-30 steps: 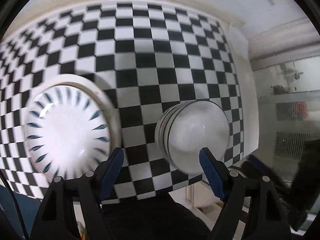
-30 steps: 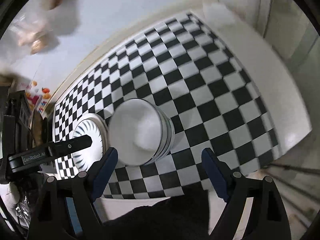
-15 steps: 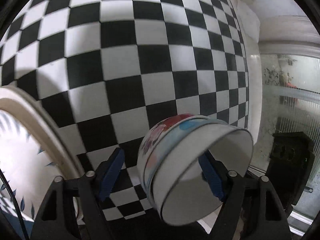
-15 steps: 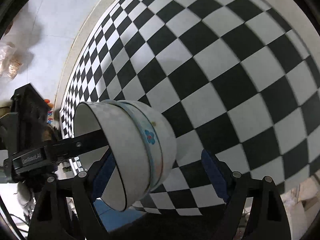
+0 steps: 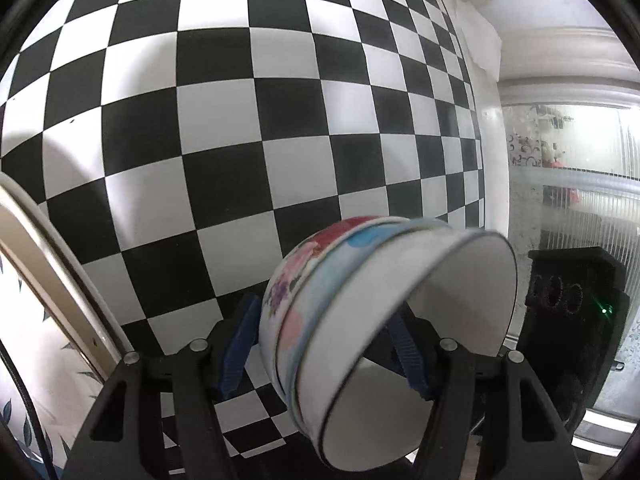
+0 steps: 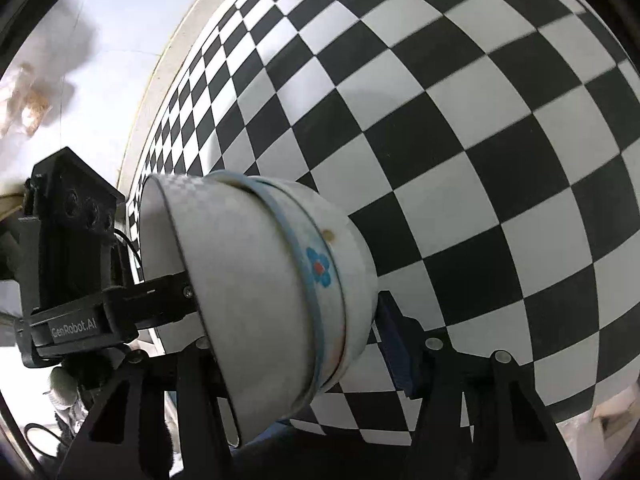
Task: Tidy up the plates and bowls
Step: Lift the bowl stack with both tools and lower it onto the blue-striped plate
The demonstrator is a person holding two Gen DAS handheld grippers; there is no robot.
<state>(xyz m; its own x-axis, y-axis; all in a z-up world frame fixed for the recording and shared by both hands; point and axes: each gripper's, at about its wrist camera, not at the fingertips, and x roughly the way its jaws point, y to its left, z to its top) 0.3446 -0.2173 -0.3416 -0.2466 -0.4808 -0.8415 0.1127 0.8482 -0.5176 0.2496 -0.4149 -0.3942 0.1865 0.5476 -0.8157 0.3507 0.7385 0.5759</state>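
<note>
A stack of nested white bowls with floral prints (image 5: 360,320) sits tipped on its side between the blue pads of my left gripper (image 5: 326,344), which grips it from both sides. The same stack (image 6: 280,288) lies between the pads of my right gripper (image 6: 304,344), also closed on it. The bowls are lifted off the checkered tabletop (image 5: 240,120). A white plate with blue leaf marks (image 5: 36,320) lies at the left edge of the left wrist view. The left gripper's body (image 6: 72,280) shows at left in the right wrist view.
The black-and-white checkered table (image 6: 460,140) has its right edge (image 5: 490,140) near a frosted glass panel (image 5: 580,200). A white wall (image 6: 100,40) runs behind the table. The right gripper's black body (image 5: 572,320) is at right in the left wrist view.
Both grippers came down on the bowl stack, closed on it from opposite sides, and lifted and tipped it sideways off the table. The plate slid toward the left edge of view.
</note>
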